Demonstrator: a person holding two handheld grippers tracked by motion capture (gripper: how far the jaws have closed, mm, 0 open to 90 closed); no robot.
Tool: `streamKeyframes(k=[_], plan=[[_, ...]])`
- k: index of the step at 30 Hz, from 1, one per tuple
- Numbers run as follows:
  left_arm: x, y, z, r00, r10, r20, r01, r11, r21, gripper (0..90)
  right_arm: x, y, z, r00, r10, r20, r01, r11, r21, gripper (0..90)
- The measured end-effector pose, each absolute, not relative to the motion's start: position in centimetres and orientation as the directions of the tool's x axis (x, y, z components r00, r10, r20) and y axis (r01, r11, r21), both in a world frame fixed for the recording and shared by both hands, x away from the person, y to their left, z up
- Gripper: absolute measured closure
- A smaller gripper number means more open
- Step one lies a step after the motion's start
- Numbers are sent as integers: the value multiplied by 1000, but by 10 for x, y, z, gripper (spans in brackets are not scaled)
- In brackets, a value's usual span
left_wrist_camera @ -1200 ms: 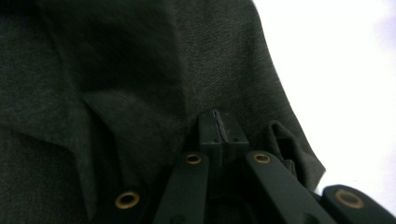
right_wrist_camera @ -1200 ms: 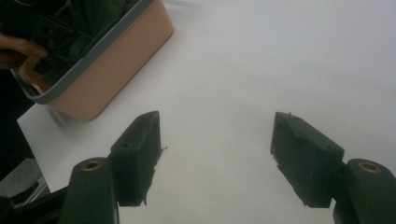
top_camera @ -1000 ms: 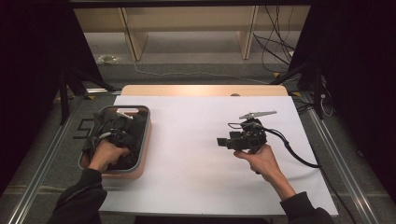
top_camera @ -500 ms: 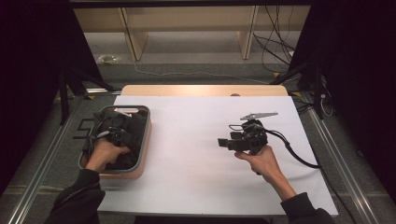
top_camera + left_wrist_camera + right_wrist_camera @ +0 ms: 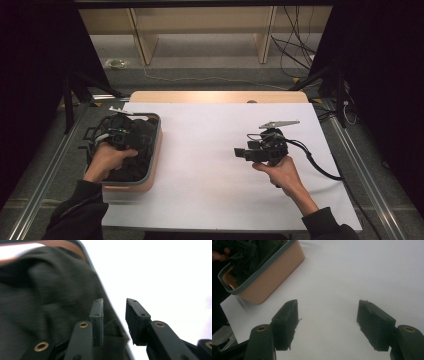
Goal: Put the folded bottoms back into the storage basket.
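A person at a table w/ a white sheet [image 5: 215, 150] is working two hand-held grippers over a bin of dark cloth. The left gripper [image 5: 113, 315] is dipping into the tan bin [image 5: 156, 150] at the sheet's left edge, its jaws standing a little apart w/ nothing clamped btwn them; one jaw is lying over the dark cloth [image 5: 50, 297], the other over the bin's grey rim, as the left gripper view is showing. The cloth is sitting bunched inside the bin, filling most of it, approx. level w/ the rim.

The right gripper [image 5: 328, 322] is hovering over bare sheet, well apart from the bin, jaws spread wide and holding nothing; in its own view the bin [image 5: 274, 275] is lying up and to the left, cloth [image 5: 257, 255] showing inside. In the high view the right gripper [image 5: 240, 153] is pointing toward the bin.

Judging by this, the step in hand is the reach-in: the left gripper is lining up for a pinch on the cloth, not yet gripping. Next move prob. calls for shifting both jaws inside the rim, pressing down onto a fold and closing before lifting, so the jaw isn't catching the bin's edge instead of fabric.
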State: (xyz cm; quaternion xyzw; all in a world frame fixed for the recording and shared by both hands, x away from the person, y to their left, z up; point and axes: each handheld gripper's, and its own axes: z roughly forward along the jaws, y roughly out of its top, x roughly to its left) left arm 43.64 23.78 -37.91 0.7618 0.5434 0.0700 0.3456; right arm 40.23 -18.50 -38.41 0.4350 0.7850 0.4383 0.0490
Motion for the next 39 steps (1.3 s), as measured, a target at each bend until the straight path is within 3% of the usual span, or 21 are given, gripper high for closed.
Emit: streamKeyframes(k=[9, 18, 31, 39], plan=[[434, 237, -401, 359, 904, -231, 808, -178, 561, 820, 401, -186, -384, -619, 726, 300, 638, 242, 731, 345], [438, 241, -432, 331, 914, -234, 850, -181, 494, 850, 400, -188, -384, -617, 728, 299, 637, 239, 732, 346], [436, 243, -422, 341, 910, -233, 828, -174, 533, 768, 397, -190, -383, -619, 729, 293, 625, 232, 745, 346], [433, 244, -404, 343, 910, -232, 802, -155, 578, 663, 394, -192, -381, -622, 725, 295, 615, 221, 757, 345]])
